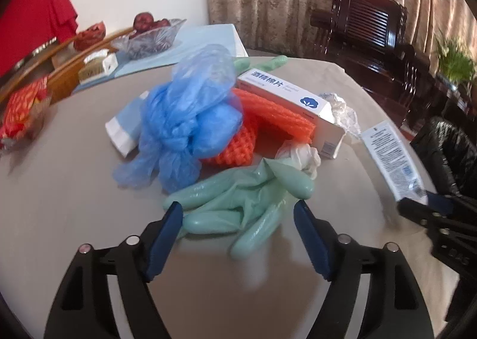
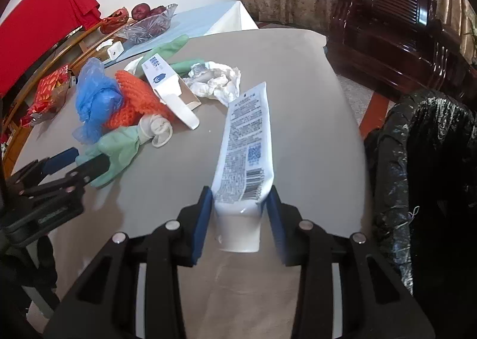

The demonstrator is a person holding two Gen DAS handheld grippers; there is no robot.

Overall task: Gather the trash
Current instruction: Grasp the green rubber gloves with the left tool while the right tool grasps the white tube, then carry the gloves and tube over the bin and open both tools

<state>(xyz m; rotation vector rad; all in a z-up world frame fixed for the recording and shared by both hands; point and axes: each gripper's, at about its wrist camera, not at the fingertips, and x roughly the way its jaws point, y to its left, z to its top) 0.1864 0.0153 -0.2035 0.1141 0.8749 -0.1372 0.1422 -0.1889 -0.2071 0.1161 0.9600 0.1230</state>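
A pile of trash lies on the grey table (image 1: 59, 214): a knotted blue plastic bag (image 1: 184, 118), orange foam netting (image 1: 268, 118), a white carton (image 1: 292, 100), crumpled white wrap (image 1: 342, 112) and a pale green rubber glove (image 1: 238, 205). My left gripper (image 1: 238, 219) is open, its fingers on either side of the glove's fingers. My right gripper (image 2: 240, 199) is shut on a white tube (image 2: 247, 142) near its cap end, with the tube pointing away from me over the table. The pile also shows in the right wrist view, with the glove (image 2: 119, 151) at the left gripper.
A black trash bag (image 2: 432, 178) hangs at the table's right edge. A glass fruit bowl (image 1: 149, 38), a red packet (image 1: 23, 112) and small boxes sit at the far left. Dark wooden chairs (image 1: 366, 29) stand behind the table.
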